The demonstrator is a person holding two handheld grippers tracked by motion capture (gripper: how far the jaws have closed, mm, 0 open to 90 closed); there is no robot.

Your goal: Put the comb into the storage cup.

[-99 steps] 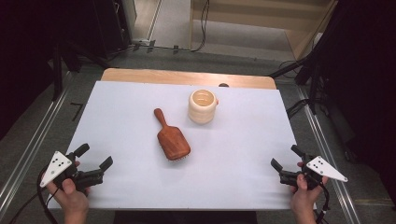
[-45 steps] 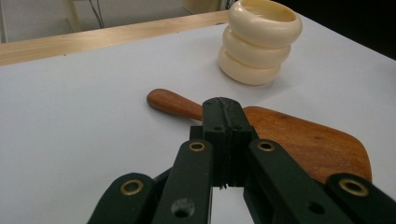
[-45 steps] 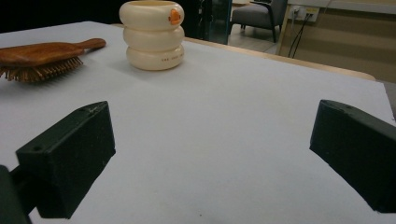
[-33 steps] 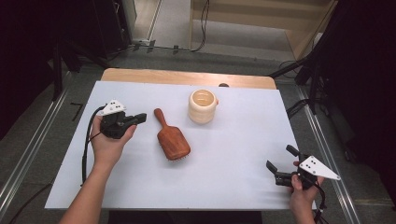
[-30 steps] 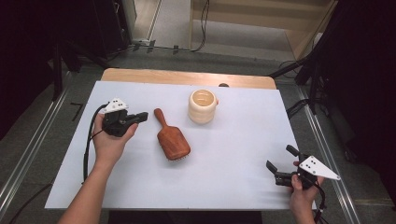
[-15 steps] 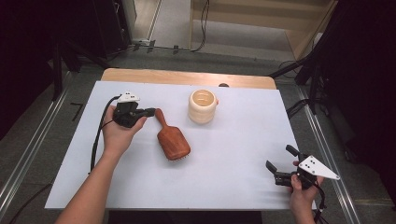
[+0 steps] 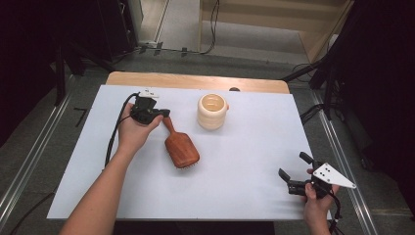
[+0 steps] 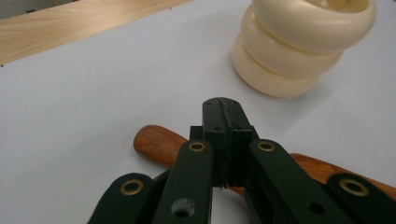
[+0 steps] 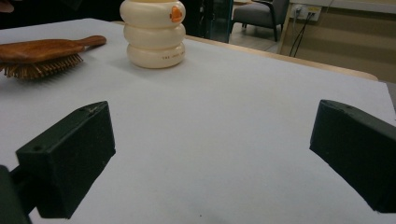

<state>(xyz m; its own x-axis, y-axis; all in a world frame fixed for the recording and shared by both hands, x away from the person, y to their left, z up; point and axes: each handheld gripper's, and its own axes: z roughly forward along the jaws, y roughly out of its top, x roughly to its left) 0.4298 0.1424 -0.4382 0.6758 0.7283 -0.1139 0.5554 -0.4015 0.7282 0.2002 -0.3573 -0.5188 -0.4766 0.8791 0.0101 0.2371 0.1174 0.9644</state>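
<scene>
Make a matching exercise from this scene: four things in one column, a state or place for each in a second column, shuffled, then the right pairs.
Things:
1. left gripper
2. right gripper
3. hairbrush
4. cream ringed container

States or places:
A. fingers wide apart, near the table's front right corner
B. lies bristles down on the white surface
C. fingers closed together, above the brush handle
D. stands upright beyond the brush, top open

Pairs: 1-C, 2-A, 3-B, 4-D

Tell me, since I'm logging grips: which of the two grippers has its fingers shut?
The left gripper, fingers pressed together above the hairbrush handle; the right gripper stands open.
</scene>
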